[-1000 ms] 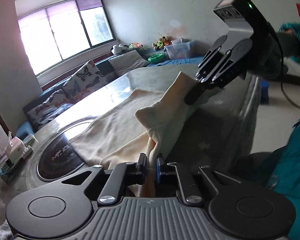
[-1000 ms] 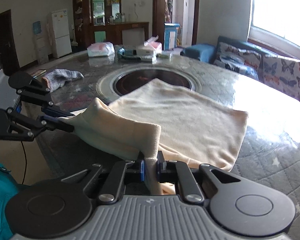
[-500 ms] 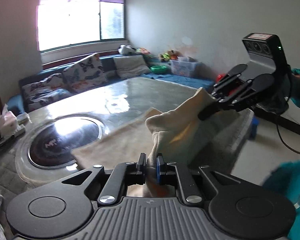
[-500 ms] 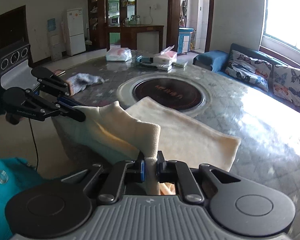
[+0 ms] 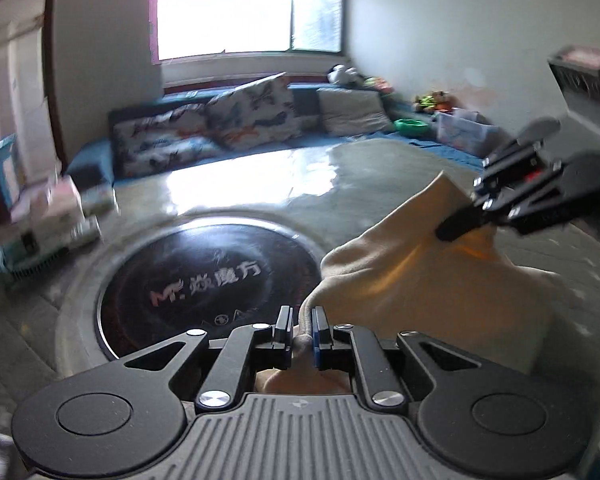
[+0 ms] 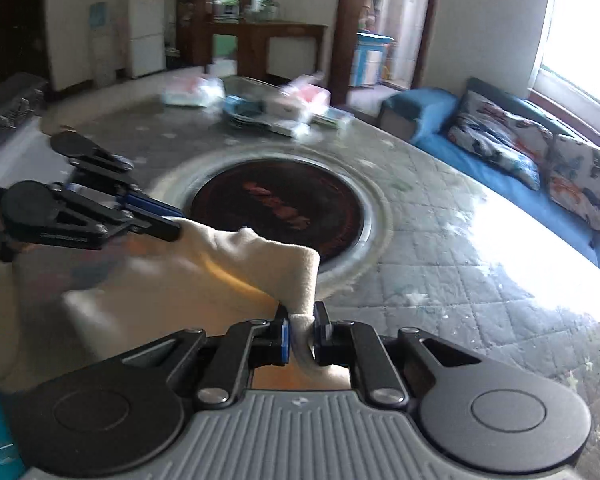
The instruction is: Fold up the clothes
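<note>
The table (image 6: pixel 480 248) lies bare to the right and around the round dark hotplate (image 6: pixel 276 208) at its middle. Boxes and packets (image 6: pixel 276 108) crowd the far edge, and a sofa with cushions (image 6: pixel 512 152) lines the far right side.

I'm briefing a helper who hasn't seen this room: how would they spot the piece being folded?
Start at the big round table with the dark circular glass hob sunk in its middle. On the near side of that hob hangs a cream fleece cloth, pinched at two corners by the left gripper and right gripper. It is the only fabric lifted off the table.
</note>
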Demonstrator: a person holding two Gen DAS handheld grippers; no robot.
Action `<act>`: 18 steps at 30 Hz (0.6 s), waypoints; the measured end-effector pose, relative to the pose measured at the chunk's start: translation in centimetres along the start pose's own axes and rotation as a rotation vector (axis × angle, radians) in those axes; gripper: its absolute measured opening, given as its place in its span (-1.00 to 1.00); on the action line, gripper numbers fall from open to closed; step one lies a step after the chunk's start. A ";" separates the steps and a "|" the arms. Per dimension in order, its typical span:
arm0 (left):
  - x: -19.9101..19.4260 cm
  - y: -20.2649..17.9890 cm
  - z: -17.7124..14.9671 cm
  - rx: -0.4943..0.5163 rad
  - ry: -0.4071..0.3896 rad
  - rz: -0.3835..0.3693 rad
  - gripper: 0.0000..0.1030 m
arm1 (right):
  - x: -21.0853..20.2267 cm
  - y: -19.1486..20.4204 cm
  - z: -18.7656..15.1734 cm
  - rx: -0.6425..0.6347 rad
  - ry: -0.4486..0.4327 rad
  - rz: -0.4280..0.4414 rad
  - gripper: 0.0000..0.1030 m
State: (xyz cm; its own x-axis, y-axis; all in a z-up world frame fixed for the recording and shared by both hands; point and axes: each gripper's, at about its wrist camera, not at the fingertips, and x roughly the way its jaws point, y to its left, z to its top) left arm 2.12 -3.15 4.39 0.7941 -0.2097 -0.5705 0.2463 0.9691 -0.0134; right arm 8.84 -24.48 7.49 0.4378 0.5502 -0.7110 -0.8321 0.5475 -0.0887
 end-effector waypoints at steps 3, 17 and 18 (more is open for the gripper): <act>1.7 0.4 -0.6 -0.010 0.008 0.068 -0.81 | 3.6 -0.9 -1.0 0.095 -0.013 -0.036 -0.65; 0.6 0.2 1.2 -0.110 -0.022 -0.047 -0.79 | 0.2 -3.6 -6.1 0.299 -0.087 -0.134 -0.39; 1.1 -0.3 1.4 -0.104 -0.007 -0.065 -0.79 | 0.3 -3.6 -6.3 0.299 -0.082 -0.134 -0.39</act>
State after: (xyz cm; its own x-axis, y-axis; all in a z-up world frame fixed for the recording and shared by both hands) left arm 3.65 -3.88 4.94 0.7822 -0.2727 -0.5602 0.2384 0.9617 -0.1353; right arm 9.83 -30.25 3.18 0.5722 0.5033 -0.6476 -0.6341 0.7722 0.0398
